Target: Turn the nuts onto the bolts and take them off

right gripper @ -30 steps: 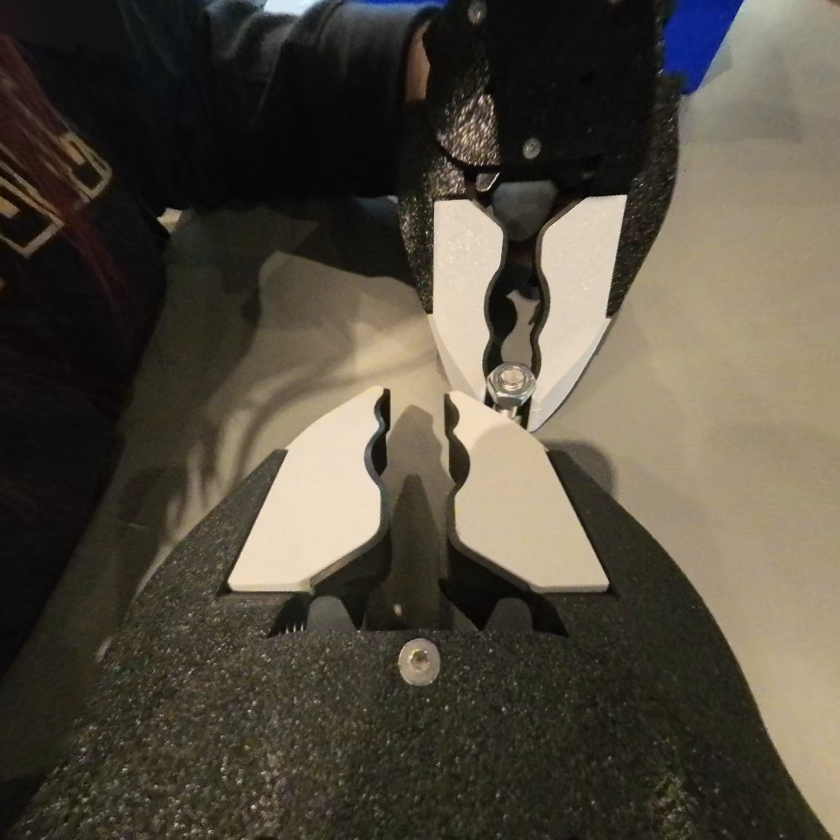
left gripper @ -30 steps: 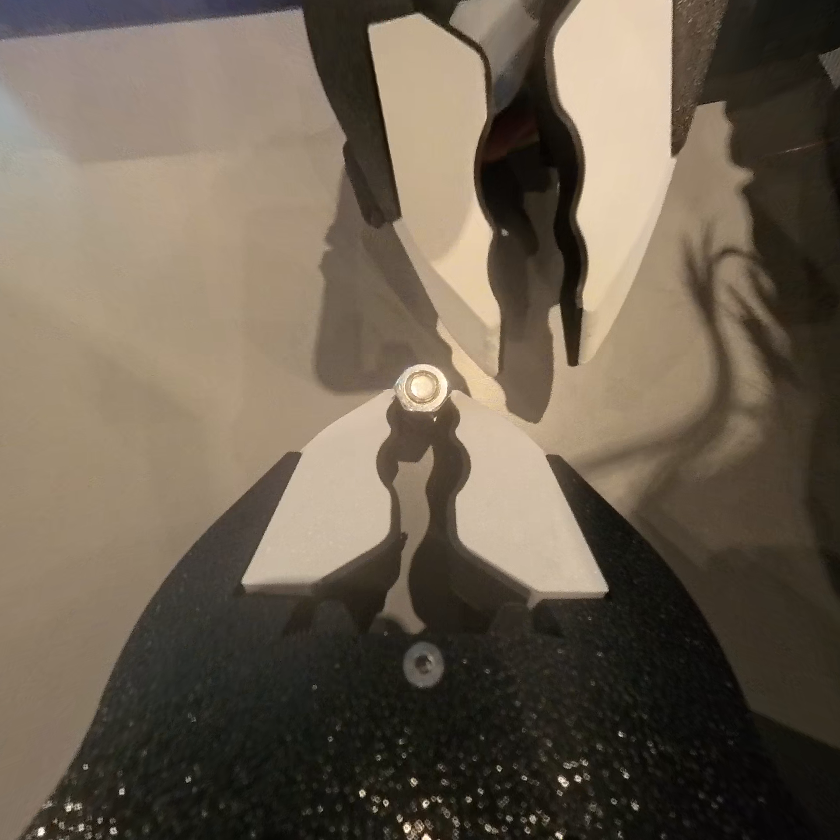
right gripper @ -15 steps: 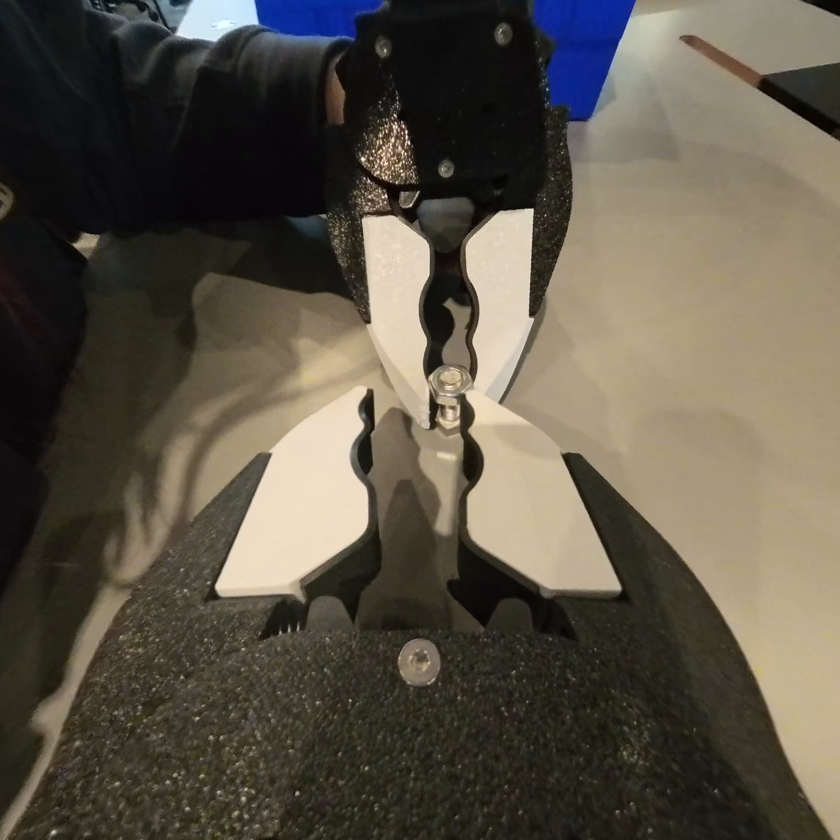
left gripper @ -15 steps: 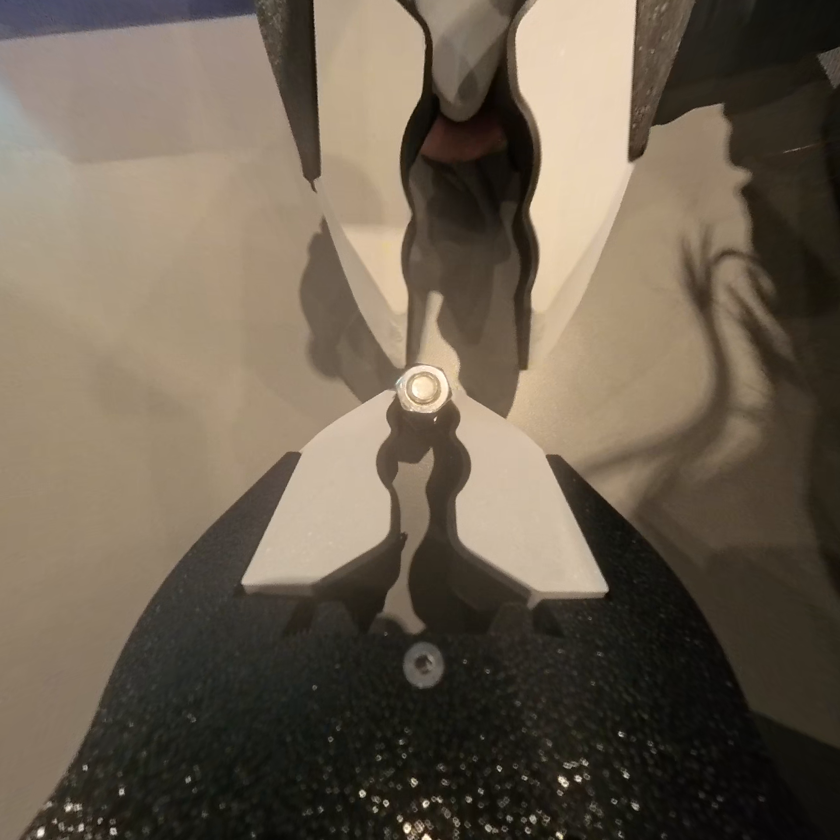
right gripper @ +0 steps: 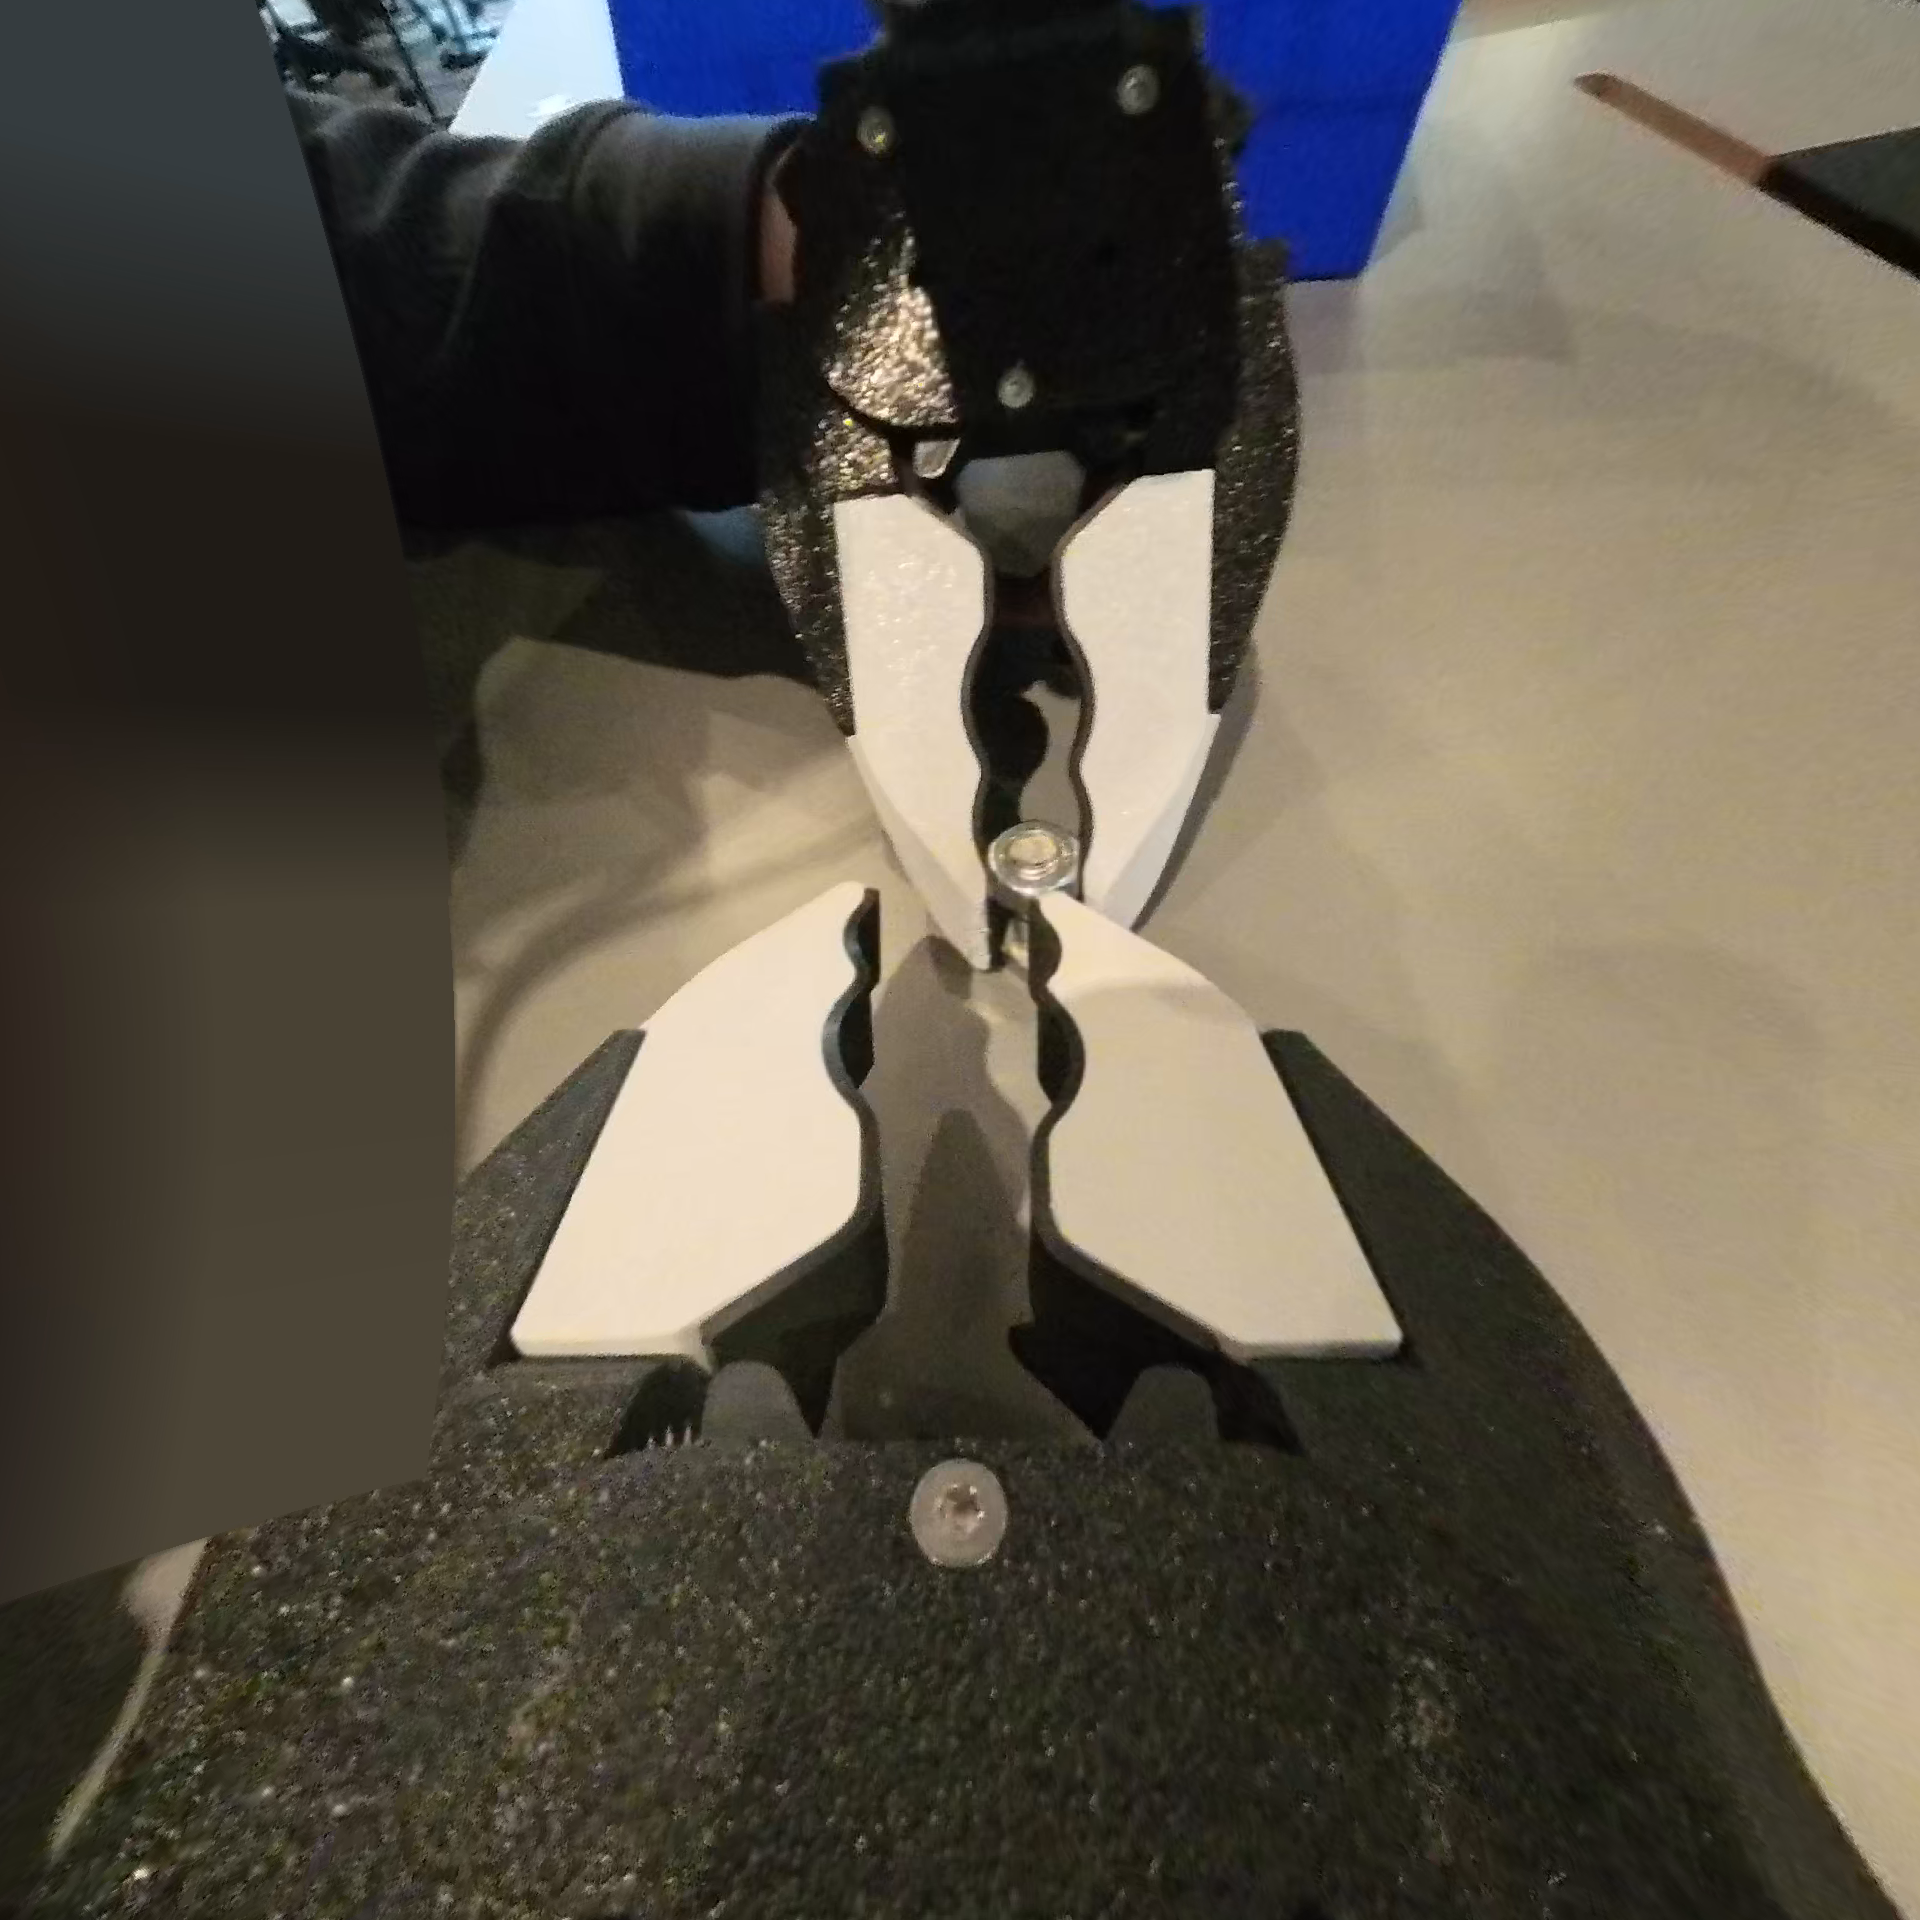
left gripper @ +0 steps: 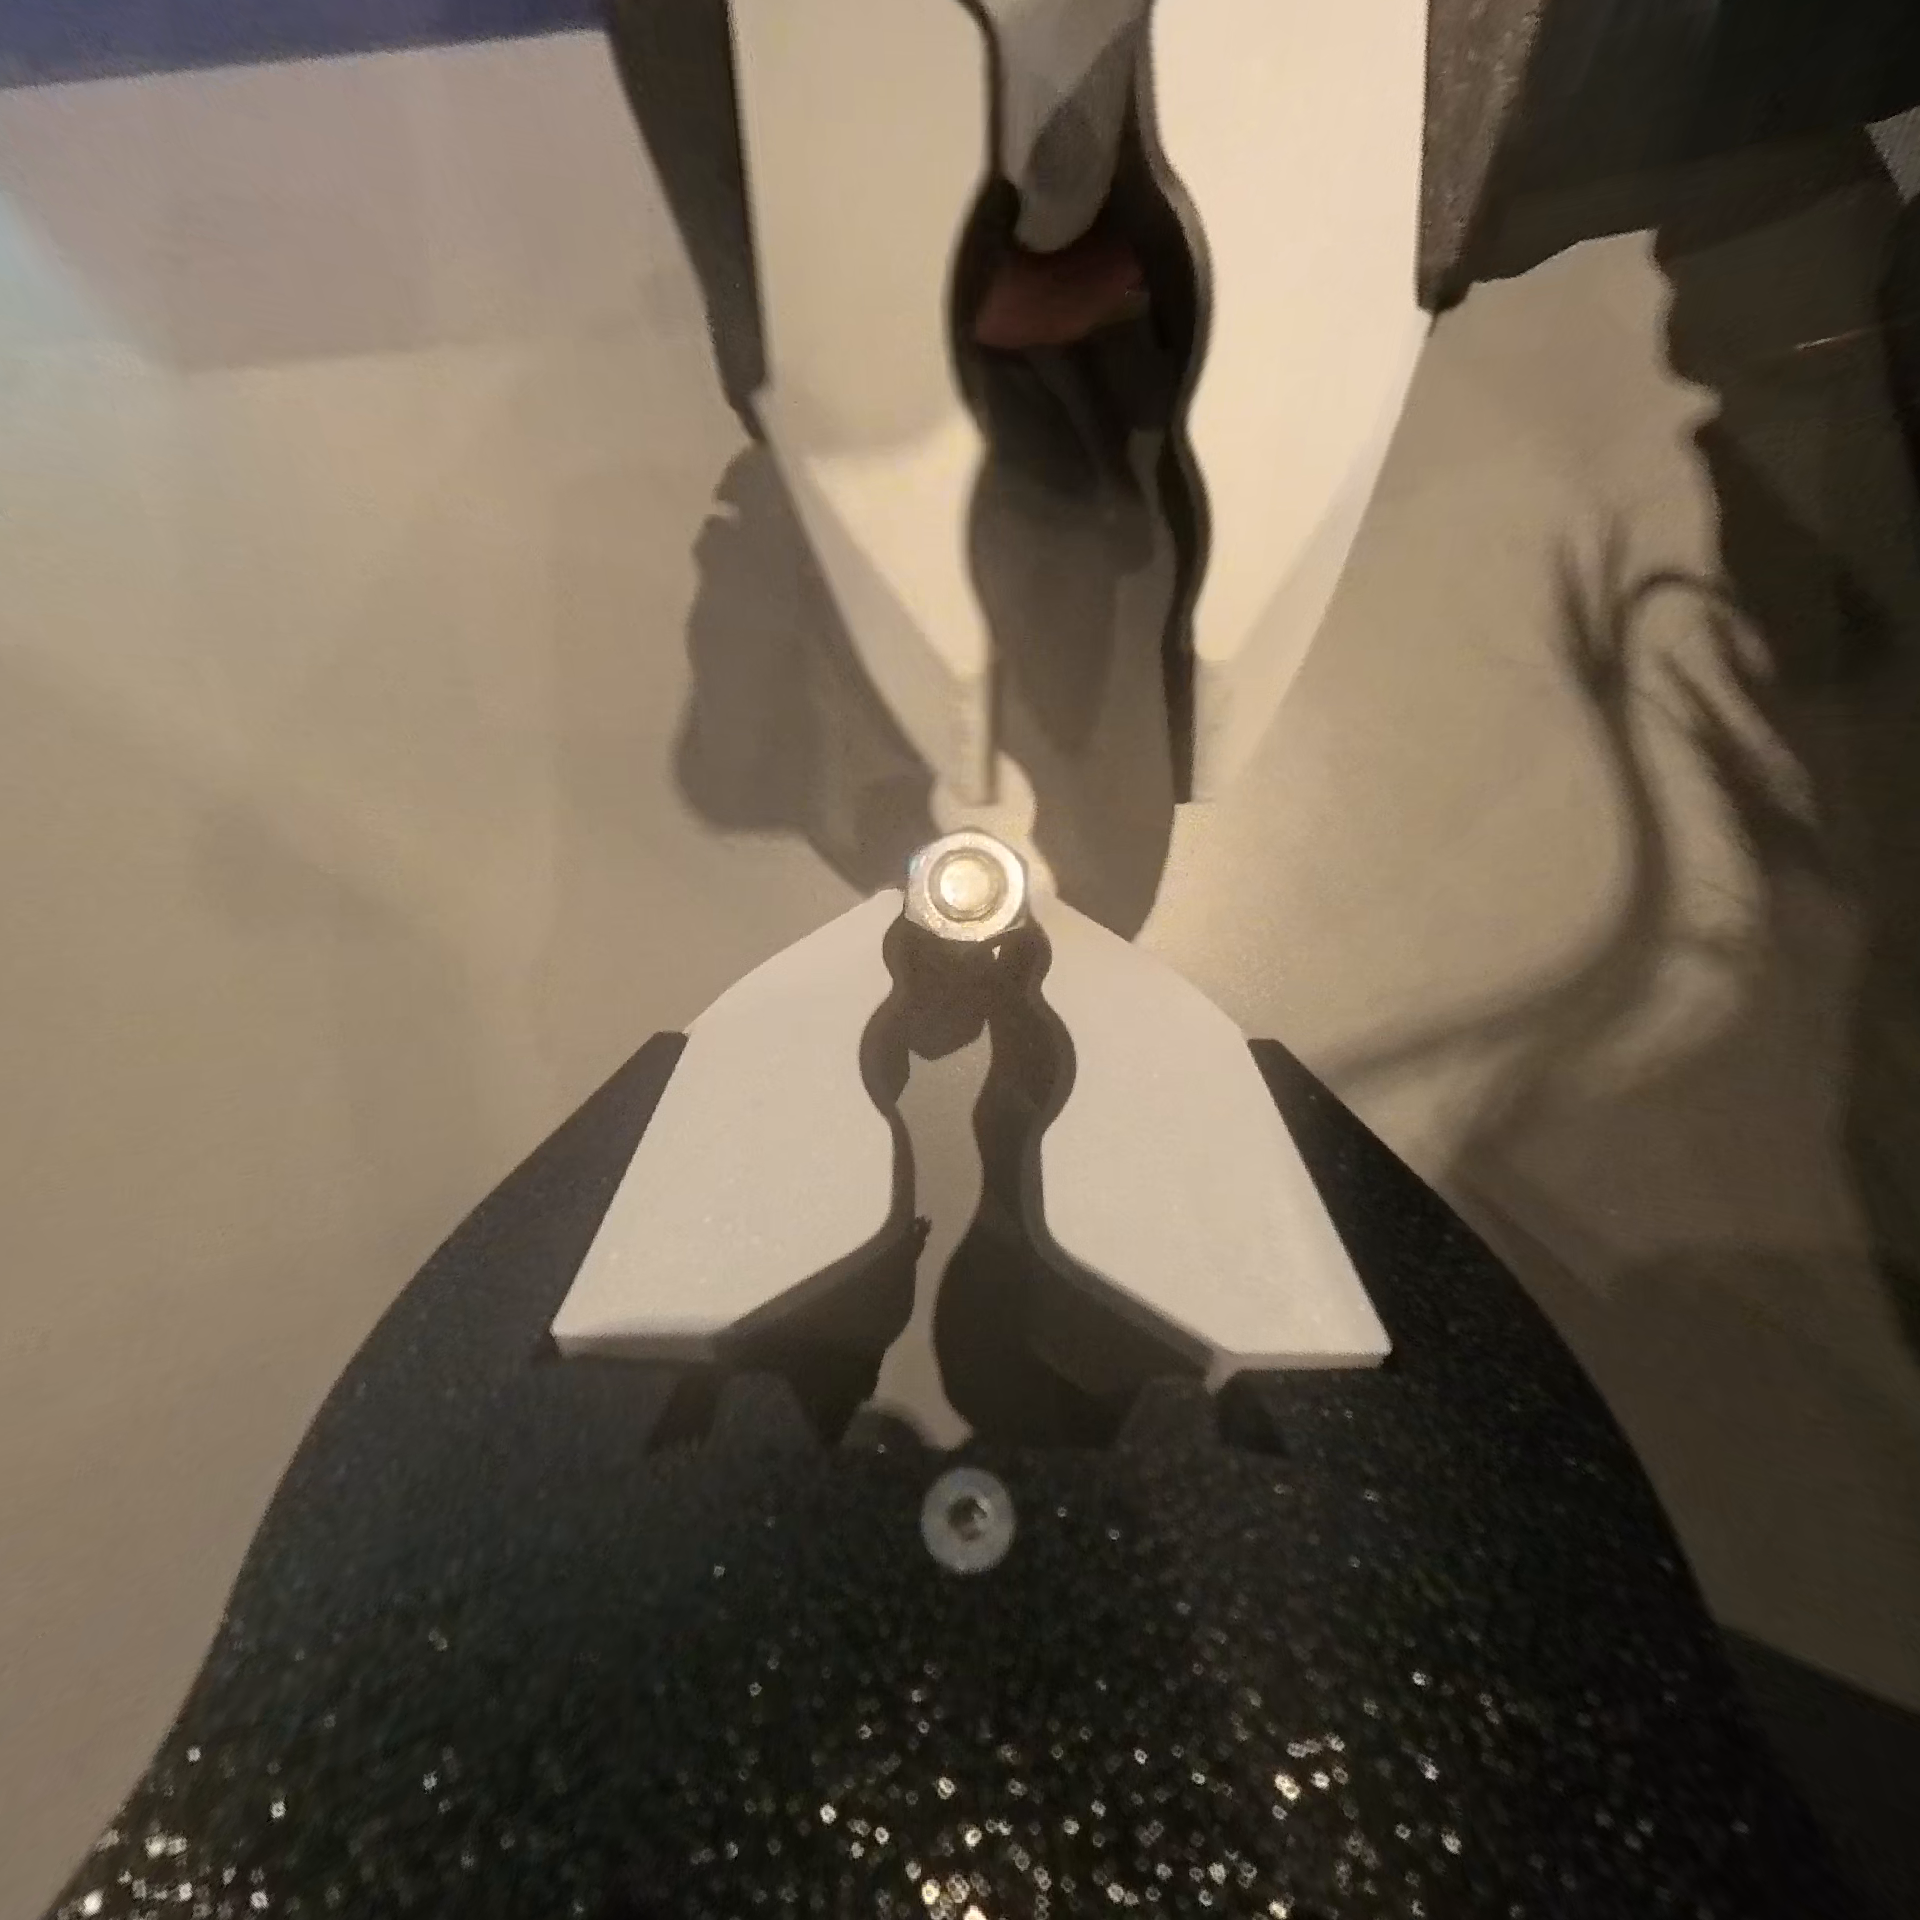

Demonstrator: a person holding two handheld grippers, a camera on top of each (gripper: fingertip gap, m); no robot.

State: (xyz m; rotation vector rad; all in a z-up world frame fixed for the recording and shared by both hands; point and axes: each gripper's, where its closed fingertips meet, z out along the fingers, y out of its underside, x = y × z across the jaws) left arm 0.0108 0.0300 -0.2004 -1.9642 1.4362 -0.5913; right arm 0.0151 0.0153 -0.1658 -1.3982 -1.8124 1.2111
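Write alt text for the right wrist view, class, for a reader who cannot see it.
A small silver steel bolt with a hexagonal nut on it is gripped at the tip of the far left gripper, which a dark-sleeved arm holds over a beige table. The near right gripper faces it with white fingers apart, and one fingertip reaches the bolt.

A silver hex nut [left gripper: 966, 899] sits threaded on a silver bolt [right gripper: 1016, 920] standing upright, end-on to both views.

nut [left gripper: 966, 885] silver; left tool [left gripper: 966, 940] white fingers [left gripper: 769, 1143], black speckled body; table [right gripper: 1558, 727] beige; bin [right gripper: 1340, 135] blue
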